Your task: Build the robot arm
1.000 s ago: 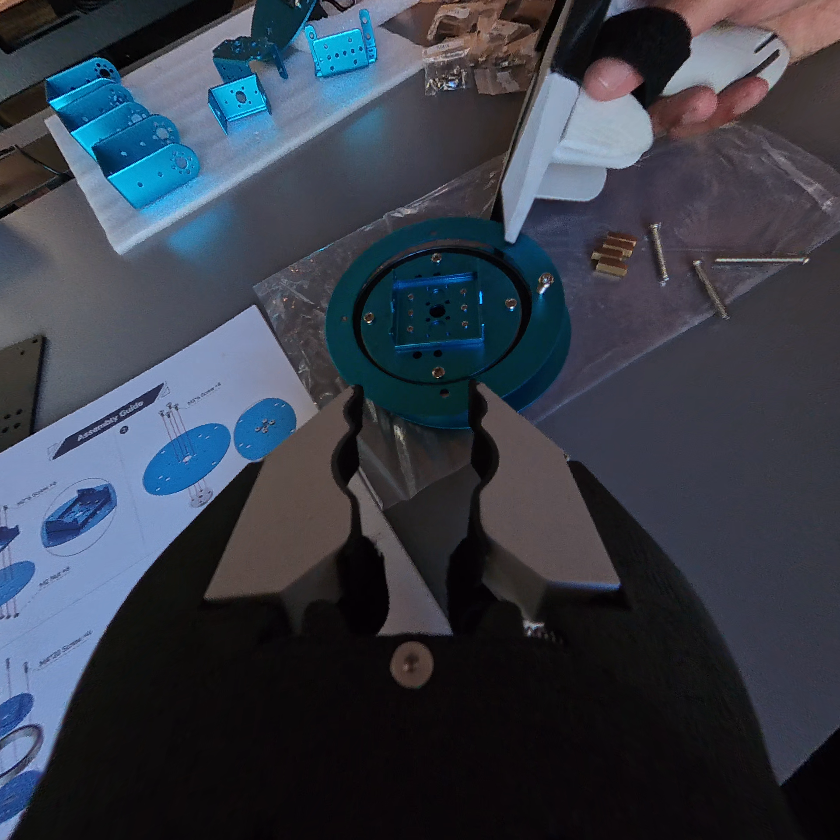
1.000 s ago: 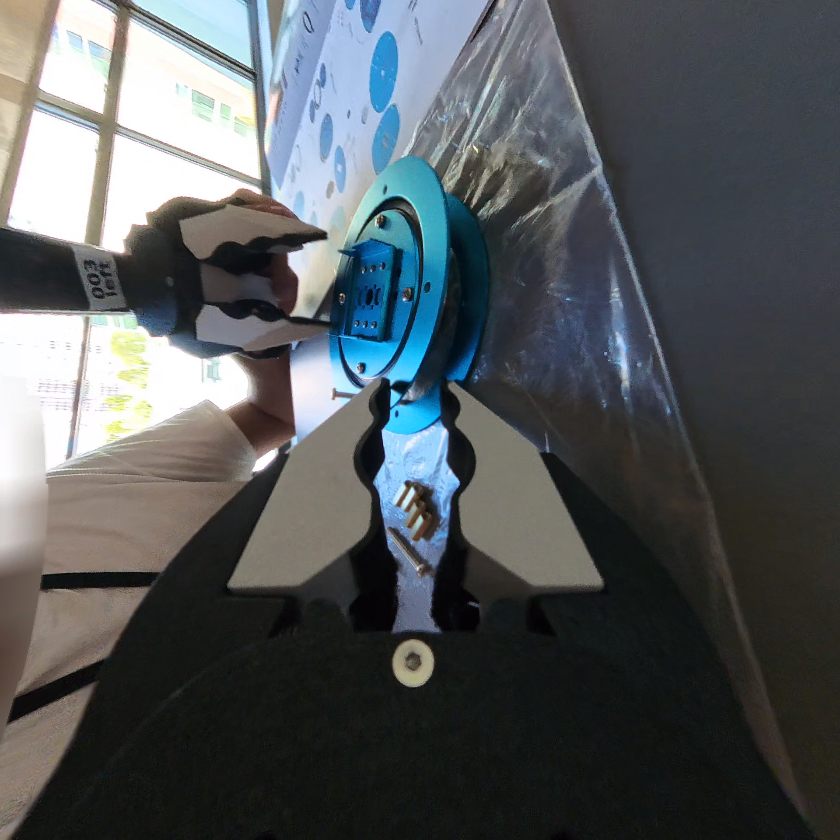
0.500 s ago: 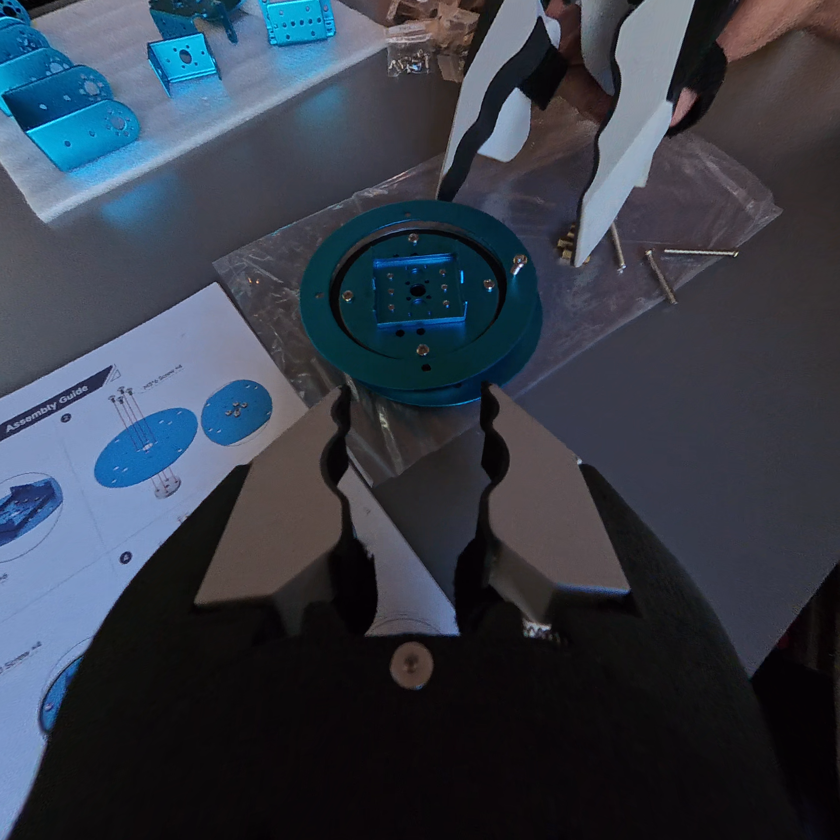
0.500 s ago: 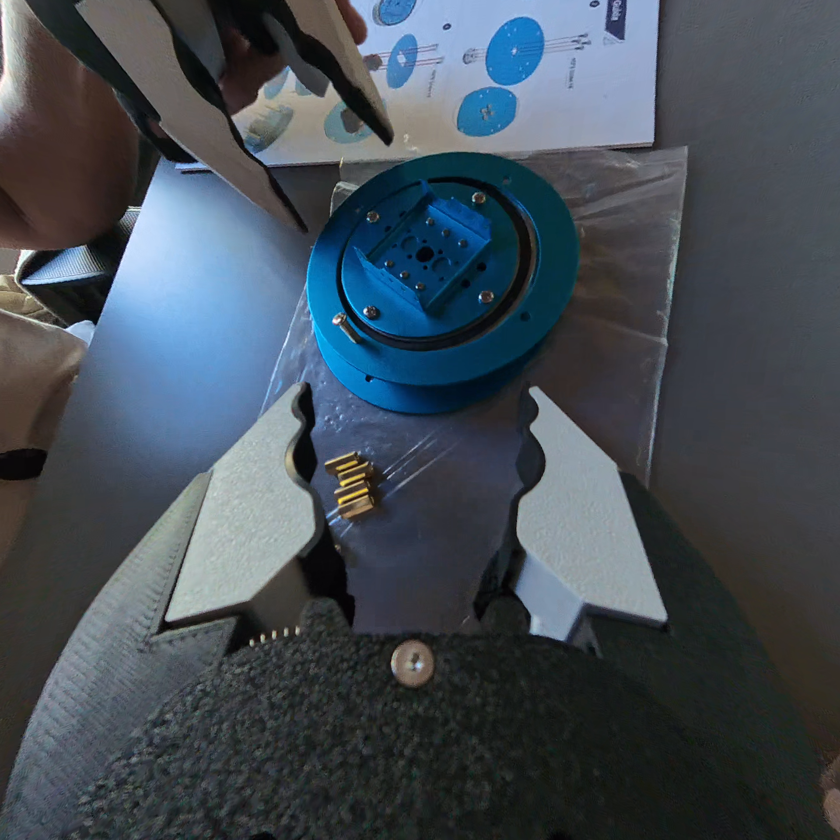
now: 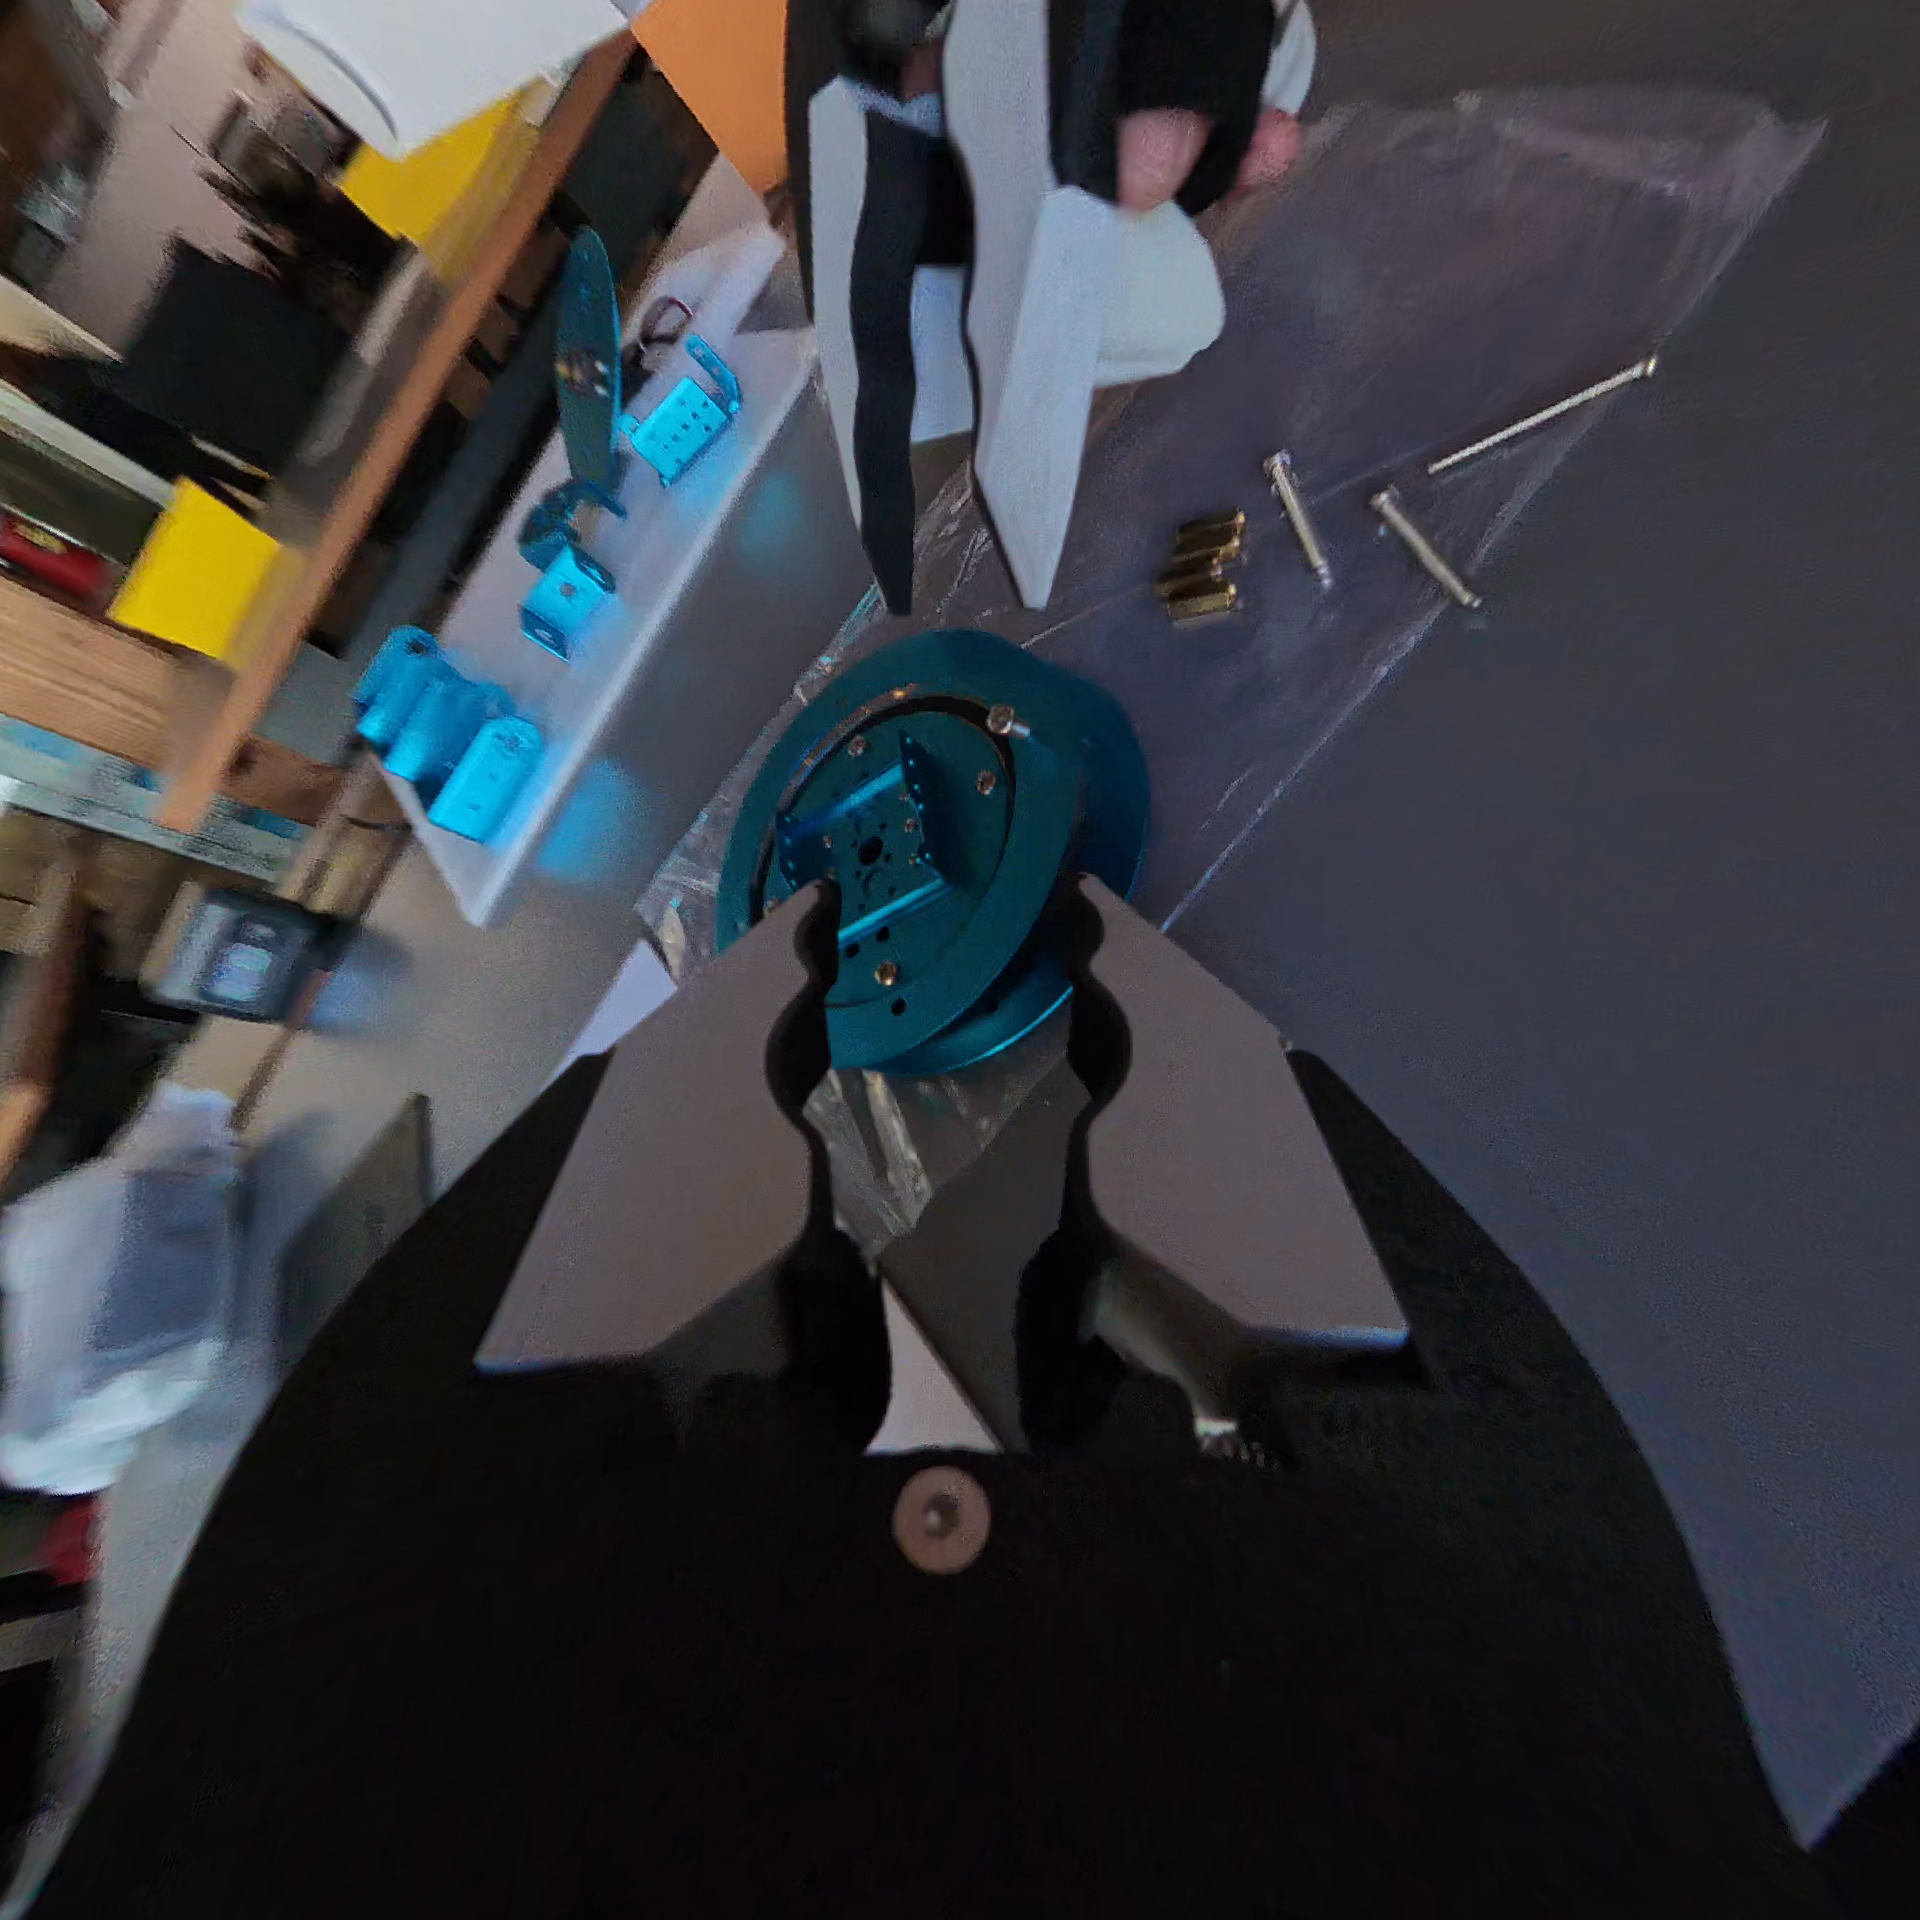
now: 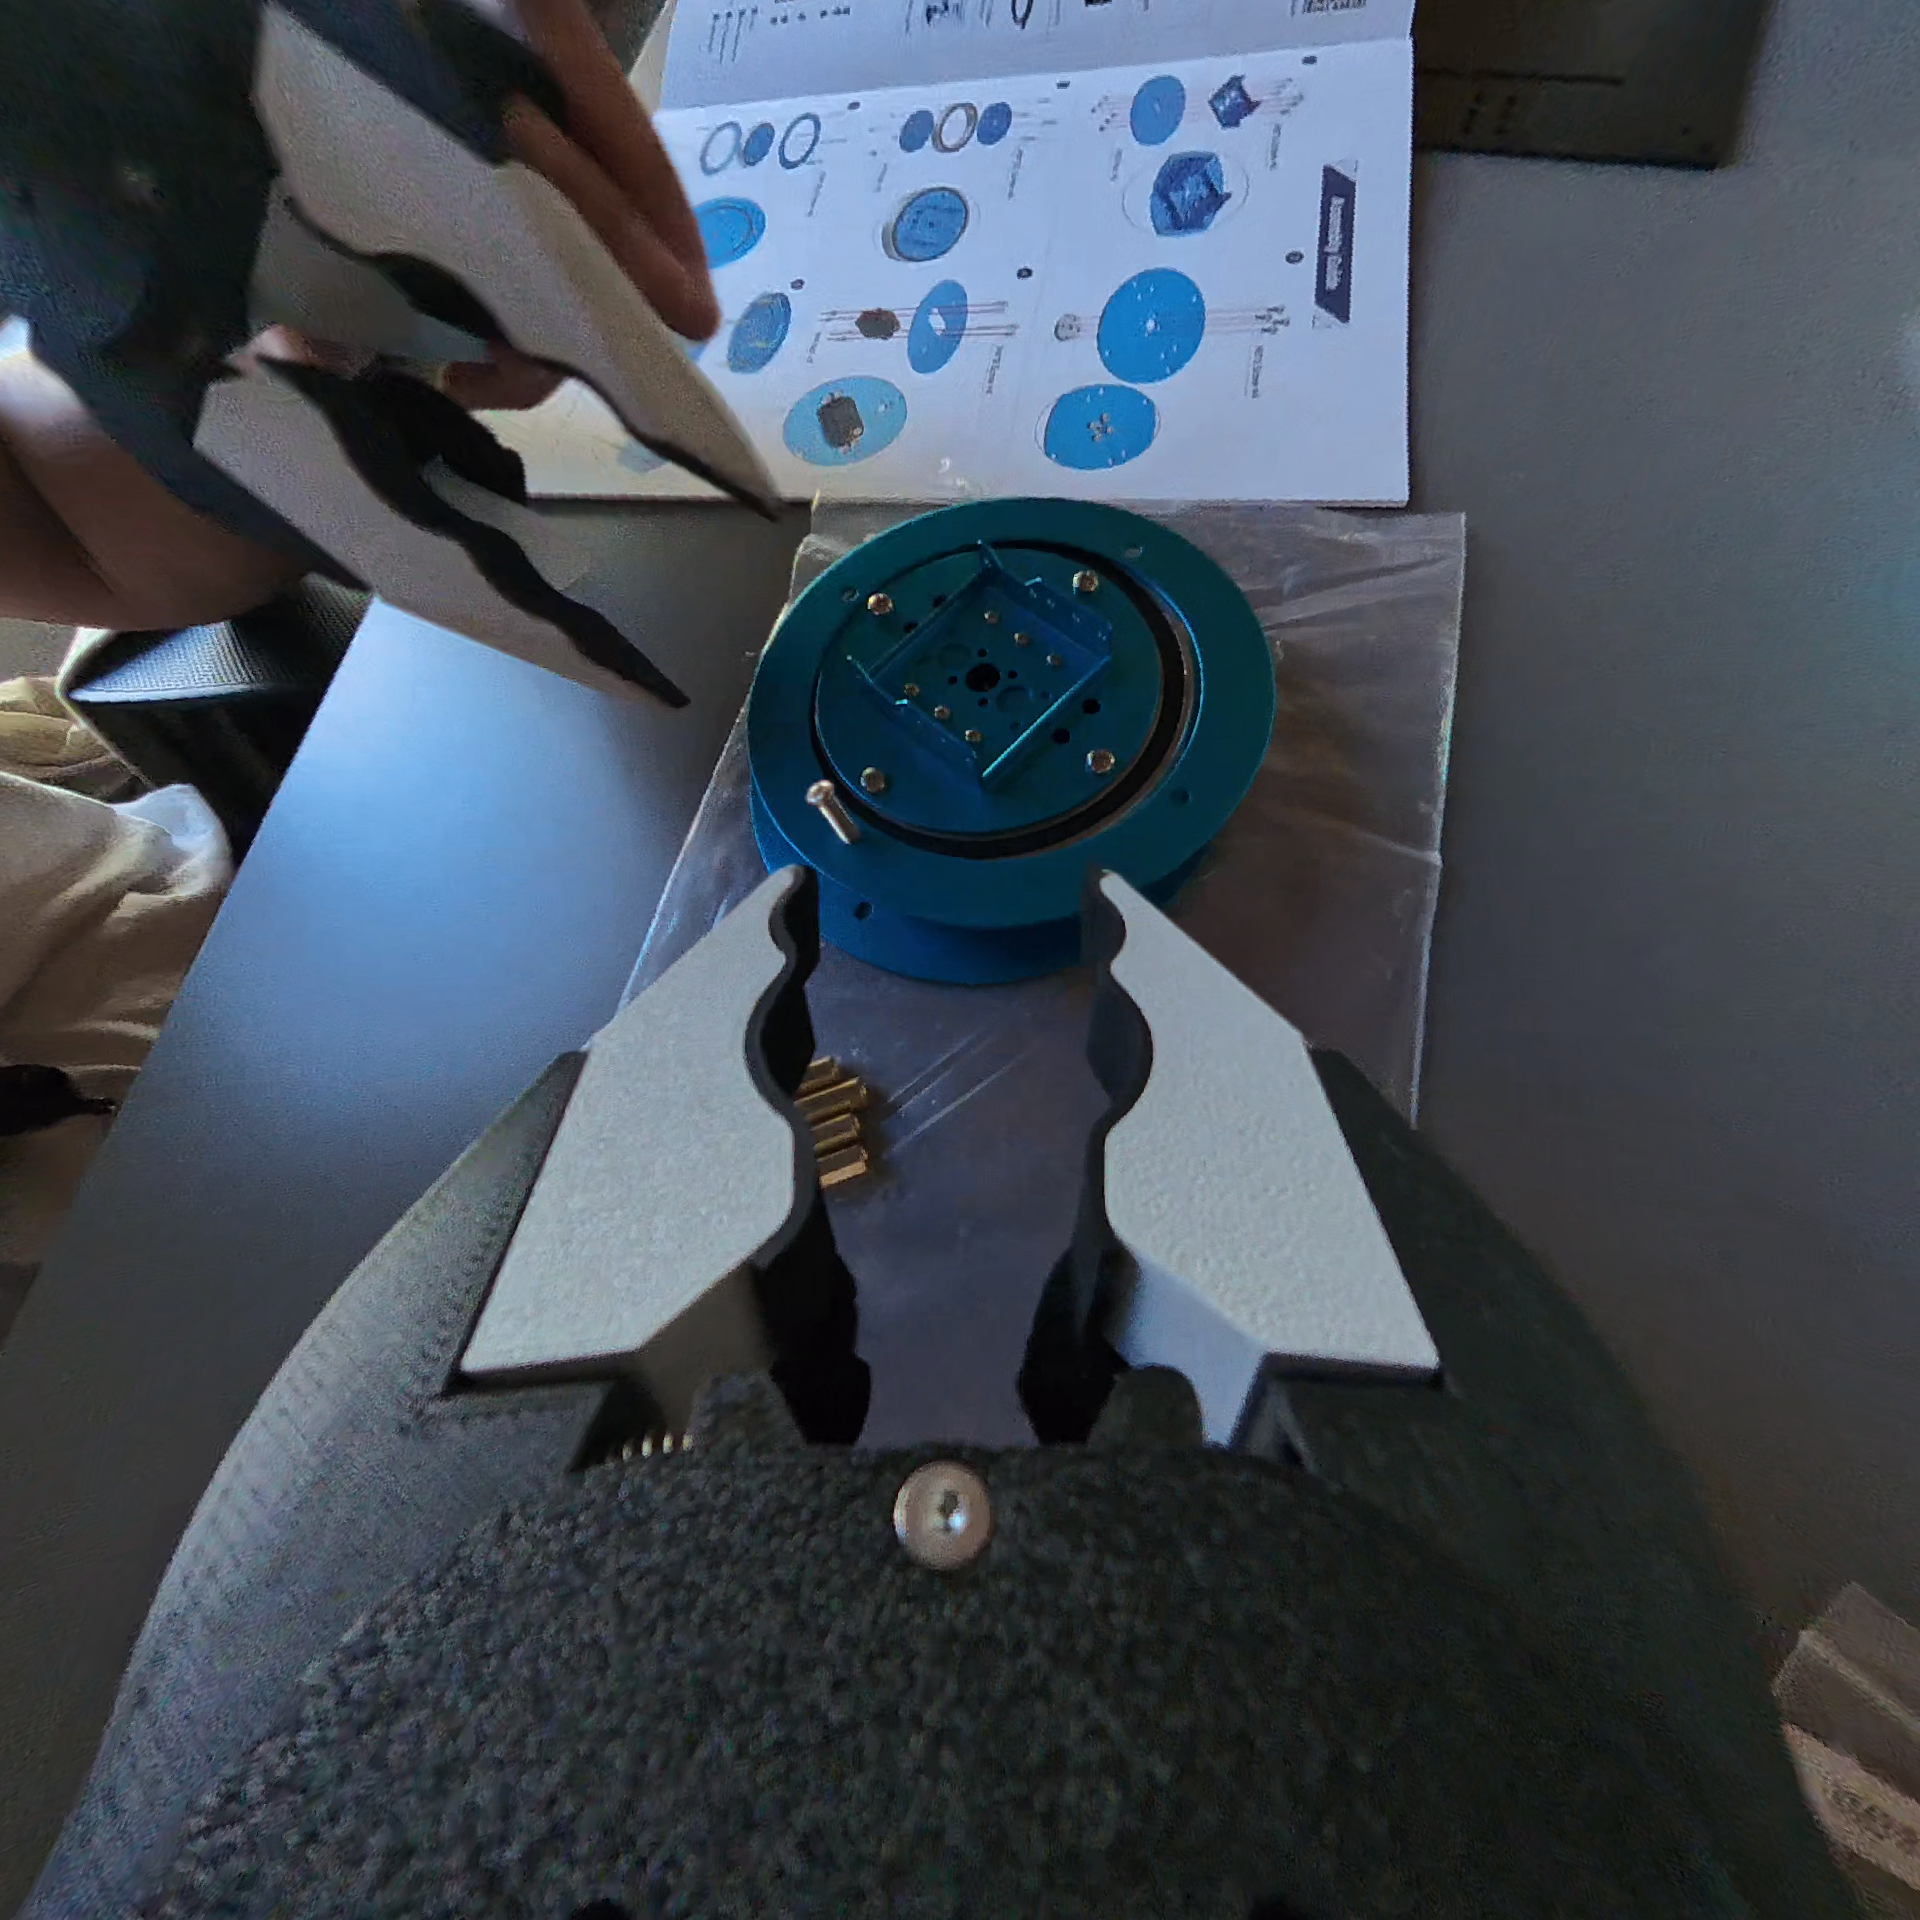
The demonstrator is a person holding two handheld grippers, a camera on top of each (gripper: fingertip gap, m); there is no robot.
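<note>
A round blue metal assembly (image 5: pixel 977 831) with a square bracket on top sits on a clear plastic bag (image 5: pixel 1455 260) on the grey table. My left gripper (image 5: pixel 951 894) is open and empty, its tips framing the assembly's near rim. My right gripper (image 6: pixel 948 883) is open and empty, its tips just short of the assembly (image 6: pixel 1008 707). A loose screw (image 6: pixel 834 810) lies on the assembly's ring. Brass standoffs (image 6: pixel 836 1122) lie between the right fingers. The left gripper (image 6: pixel 727 608) also shows at upper left in the right wrist view, apart from the assembly.
Three long screws (image 5: pixel 1423 545) and the brass standoffs (image 5: pixel 1200 571) lie on the bag. A white foam sheet (image 5: pixel 644 582) with several blue brackets (image 5: pixel 447 738) stands at the left, shelves behind it. A printed sheet (image 6: pixel 1039 260) lies beyond the assembly, a dark plate (image 6: pixel 1558 104) past it. Left tips to right tips: about 8 cm.
The left wrist view has rolled and drawn closer to the blue assembly. My right gripper's fingers have narrowed and moved nearer the assembly. The assembly has not moved.
</note>
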